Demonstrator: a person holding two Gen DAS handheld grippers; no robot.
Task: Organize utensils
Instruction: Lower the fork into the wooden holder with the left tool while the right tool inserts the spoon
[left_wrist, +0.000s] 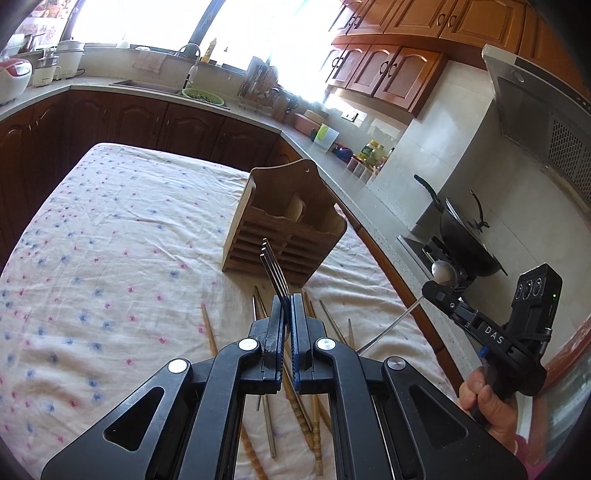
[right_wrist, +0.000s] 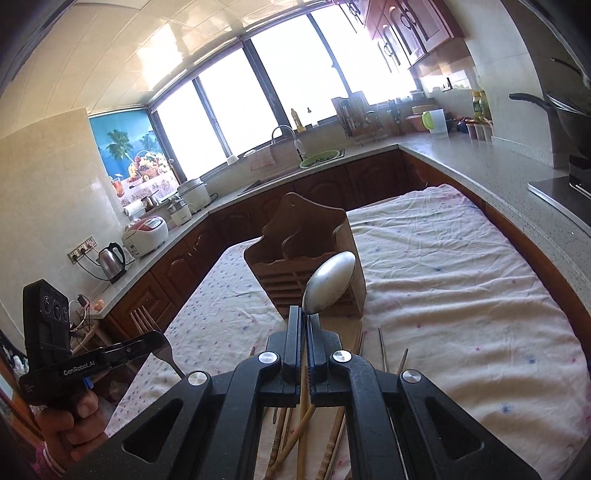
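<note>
The left gripper (left_wrist: 282, 310) has its jaws clamped on a steel 4-tined fork (left_wrist: 274, 267), held near the neck with the tines pointing up and forward toward the slatted wooden utensil holder (left_wrist: 286, 229). The right gripper (right_wrist: 306, 325) has its jaws closed on the neck of a dull steel spoon (right_wrist: 330, 282), bowl upward, also aimed at the holder. Both utensils hang in the air above the desk, which is covered by a white cloth with small pink and blue flowers (left_wrist: 110, 240). The holder stands on that cloth toward the desk's far right edge. A loose scatter of wooden and metal chopsticks (left_wrist: 314, 406) lies on the cloth at the near edge, beneath both grippers.

The likely trouble is at the drop. Each utensil is pinched on a thin, smooth neck, so it could pivot in the jaws as it is tilted handle-down toward a compartment. With both grippers heading for the same small opening, they could knock each other or nudge the light holder, which might slide on the wrinkled cloth. A long handle swinging low could also rake the chopsticks.

The holder's compartments are only partly seen; a pale object sits in 1 of them, but I cannot tell what it is. Both handles are mostly hidden by the grippers, and the chopsticks' near ends are cut off or covered, so their count is unclear.
</note>
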